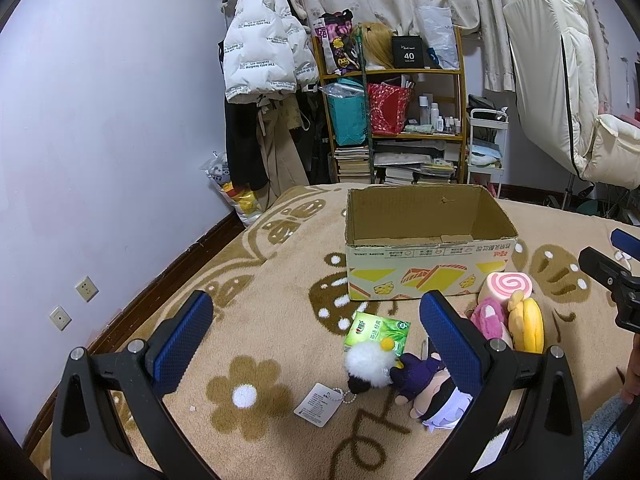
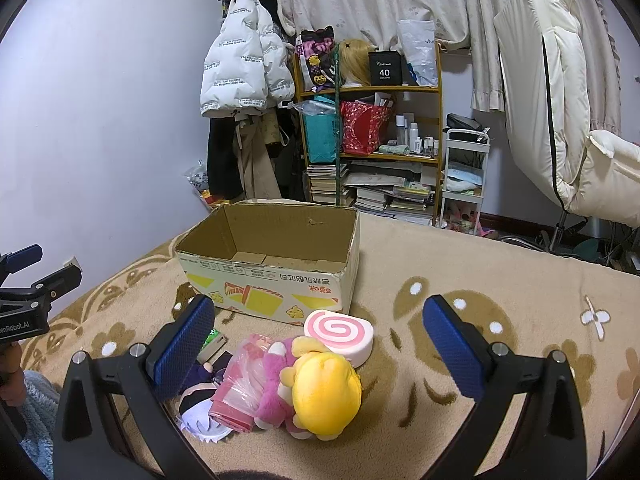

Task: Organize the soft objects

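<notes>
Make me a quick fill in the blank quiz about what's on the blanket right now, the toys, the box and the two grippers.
1. The cardboard box has nothing inside; it is ____.
2. The swirl roll cushion is pink and ____.
3. The left gripper and the right gripper both have their fingers ____.
4. The white fluffy keychain toy partly lies on a tissue pack coloured ____.

Missing words: empty; white; open; green

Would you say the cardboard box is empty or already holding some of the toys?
Empty. Both wrist views look into the cardboard box and show only its bare bottom flaps; the pink swirl cushion and the other toys lie outside it.
</notes>
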The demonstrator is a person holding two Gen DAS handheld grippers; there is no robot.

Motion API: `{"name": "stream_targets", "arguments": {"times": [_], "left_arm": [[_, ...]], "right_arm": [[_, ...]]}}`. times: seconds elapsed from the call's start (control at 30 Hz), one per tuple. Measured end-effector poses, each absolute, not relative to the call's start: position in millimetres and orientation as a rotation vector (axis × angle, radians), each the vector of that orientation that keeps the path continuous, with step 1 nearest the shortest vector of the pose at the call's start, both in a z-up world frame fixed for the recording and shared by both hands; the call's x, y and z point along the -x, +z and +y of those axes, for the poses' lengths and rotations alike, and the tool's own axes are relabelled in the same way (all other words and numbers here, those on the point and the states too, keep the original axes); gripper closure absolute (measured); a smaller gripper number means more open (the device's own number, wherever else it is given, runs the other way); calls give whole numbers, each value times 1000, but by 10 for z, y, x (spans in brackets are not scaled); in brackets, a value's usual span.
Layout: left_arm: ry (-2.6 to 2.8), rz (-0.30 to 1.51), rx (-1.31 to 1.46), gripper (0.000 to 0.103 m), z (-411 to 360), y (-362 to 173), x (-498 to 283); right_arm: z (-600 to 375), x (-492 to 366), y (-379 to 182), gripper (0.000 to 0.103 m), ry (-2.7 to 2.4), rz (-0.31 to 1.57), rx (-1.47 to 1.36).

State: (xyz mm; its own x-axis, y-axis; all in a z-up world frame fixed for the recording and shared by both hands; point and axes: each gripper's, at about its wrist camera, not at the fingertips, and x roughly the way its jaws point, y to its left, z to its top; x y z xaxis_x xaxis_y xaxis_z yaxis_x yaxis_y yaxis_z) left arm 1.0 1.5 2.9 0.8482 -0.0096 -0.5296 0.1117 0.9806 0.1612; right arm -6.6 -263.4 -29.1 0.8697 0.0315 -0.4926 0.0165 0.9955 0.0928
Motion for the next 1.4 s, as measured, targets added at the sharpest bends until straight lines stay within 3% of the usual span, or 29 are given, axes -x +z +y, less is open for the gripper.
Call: {"name": "stream_targets", "arguments": {"times": [1.4], "left_arm": [[-63,555,-193,1,44,63,-5]], "right_arm": [[-2635,56,-309,0,9,519,-101]]}}
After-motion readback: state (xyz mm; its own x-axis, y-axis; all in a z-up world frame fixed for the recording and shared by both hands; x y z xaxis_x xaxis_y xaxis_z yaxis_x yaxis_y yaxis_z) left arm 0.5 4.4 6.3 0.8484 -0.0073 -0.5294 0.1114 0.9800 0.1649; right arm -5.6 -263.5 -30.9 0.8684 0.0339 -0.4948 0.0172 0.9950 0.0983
